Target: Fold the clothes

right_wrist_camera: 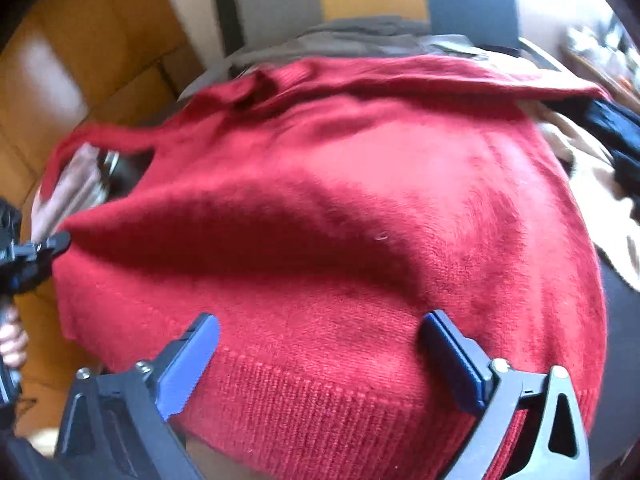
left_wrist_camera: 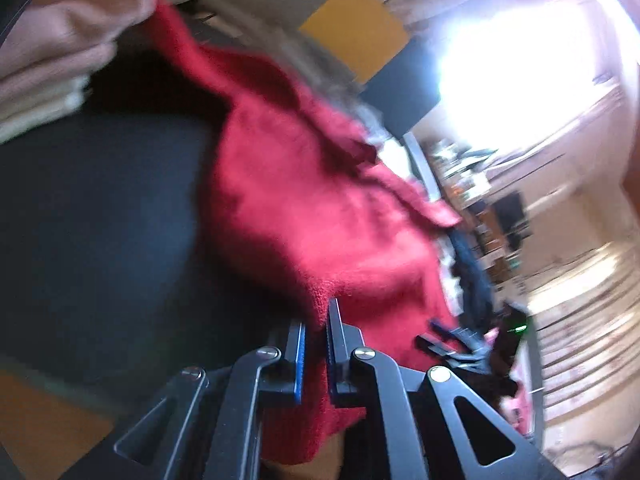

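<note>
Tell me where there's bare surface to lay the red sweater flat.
Bare dark tabletop opens between the red sweater and the folded pink stack. The sweater's other side is crowded with dark blue and beige clothes; grey garments crowd its far edge.

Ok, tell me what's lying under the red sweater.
Past the red sweater's far edge, grey clothing shows; at its right, beige fabric and a dark blue garment stick out. What lies under its middle is hidden.

a home, wooden floor (right_wrist_camera: 80, 80), cluttered shelves (left_wrist_camera: 468, 184), bright window (left_wrist_camera: 512, 72), clothes pile (right_wrist_camera: 360, 34), stairs (left_wrist_camera: 580, 344)
</note>
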`<state>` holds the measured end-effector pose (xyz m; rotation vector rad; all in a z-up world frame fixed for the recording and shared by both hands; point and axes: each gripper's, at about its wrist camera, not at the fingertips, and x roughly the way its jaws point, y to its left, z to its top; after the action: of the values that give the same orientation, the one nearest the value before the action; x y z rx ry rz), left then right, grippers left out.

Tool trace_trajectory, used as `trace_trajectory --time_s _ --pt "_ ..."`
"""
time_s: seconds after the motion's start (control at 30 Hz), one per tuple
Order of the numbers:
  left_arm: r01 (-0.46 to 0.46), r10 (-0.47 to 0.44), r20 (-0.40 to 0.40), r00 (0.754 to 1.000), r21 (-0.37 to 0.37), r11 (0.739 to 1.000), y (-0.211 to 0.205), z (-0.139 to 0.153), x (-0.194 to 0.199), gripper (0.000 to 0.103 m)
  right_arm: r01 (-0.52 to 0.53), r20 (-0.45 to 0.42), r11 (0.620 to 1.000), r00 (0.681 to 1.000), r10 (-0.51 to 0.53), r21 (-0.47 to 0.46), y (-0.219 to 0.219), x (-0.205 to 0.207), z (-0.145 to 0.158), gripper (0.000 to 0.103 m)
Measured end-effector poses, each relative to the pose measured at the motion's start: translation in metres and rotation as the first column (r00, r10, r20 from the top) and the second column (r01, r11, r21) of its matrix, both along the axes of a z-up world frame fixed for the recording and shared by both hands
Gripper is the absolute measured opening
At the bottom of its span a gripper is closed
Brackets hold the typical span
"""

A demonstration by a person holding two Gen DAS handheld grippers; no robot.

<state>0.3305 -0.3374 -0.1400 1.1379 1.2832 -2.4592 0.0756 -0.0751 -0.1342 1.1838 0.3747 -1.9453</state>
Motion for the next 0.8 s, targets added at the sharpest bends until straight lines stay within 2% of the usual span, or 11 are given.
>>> trace_trajectory --time_s 0.07,0.13,0.23,0.3,0.37,0.43,0.5,0.57,0.6,0.7,0.8 --pt "-0.035 0.034 0.050 0.998 0.013 0.999 -0.006 -0.010 0.012 0.008 -0.029 -0.038 0.998 0.999 0.032 0.059 -0.010 0.013 -0.002 0.103" --pt "-0.092 0.092 0.033 0.995 -0.004 0.996 -0.014 -0.007 0.029 0.007 -0.057 -0.066 0.991 0.996 0.065 0.119 -0.021 0.025 -0.005 0.103" --pt "-0.150 0.149 -0.018 0.989 -0.068 0.986 -0.026 0.011 0.041 0.010 -0.075 -0.060 0.984 0.995 0.085 0.160 -0.028 0.032 -0.006 0.103" --pt "-0.151 0.147 -0.056 0.988 -0.068 0.986 -0.030 0.019 0.031 0.015 -0.079 -0.037 0.983 0.996 0.086 0.165 -0.028 0.031 -0.006 0.103" --pt "-0.150 0.143 -0.093 0.985 -0.067 0.986 -0.034 0.027 0.020 0.015 -0.087 -0.003 0.984 0.996 0.089 0.158 -0.029 0.032 -0.002 0.103" --pt "-0.119 0.112 -0.110 0.988 -0.059 0.991 -0.036 0.030 -0.004 0.018 -0.101 0.029 0.984 0.995 0.098 0.149 -0.030 0.032 0.001 0.103" --pt "-0.078 0.072 -0.113 0.991 -0.051 0.996 -0.034 0.032 -0.037 0.019 -0.116 0.073 0.987 0.991 0.108 0.112 -0.027 0.026 0.005 0.103" --pt "-0.056 0.050 -0.111 0.993 -0.049 0.997 -0.033 0.035 -0.069 0.019 -0.097 0.156 0.995 0.983 0.100 -0.030 -0.019 0.011 0.019 0.102" --pt "-0.052 0.048 -0.118 0.992 -0.027 0.998 -0.035 0.034 -0.084 0.021 -0.059 0.157 0.991 0.985 0.078 -0.123 -0.015 -0.002 0.033 0.102" --pt "-0.041 0.047 -0.140 0.989 0.046 0.998 -0.041 0.030 -0.130 0.024 0.000 0.097 0.954 0.995 0.031 -0.301 -0.014 -0.033 0.064 0.102" --pt "-0.060 0.081 -0.153 0.985 0.134 0.989 -0.057 0.024 -0.164 0.027 0.022 0.051 0.916 0.999 -0.001 -0.400 -0.051 -0.067 0.085 0.102"
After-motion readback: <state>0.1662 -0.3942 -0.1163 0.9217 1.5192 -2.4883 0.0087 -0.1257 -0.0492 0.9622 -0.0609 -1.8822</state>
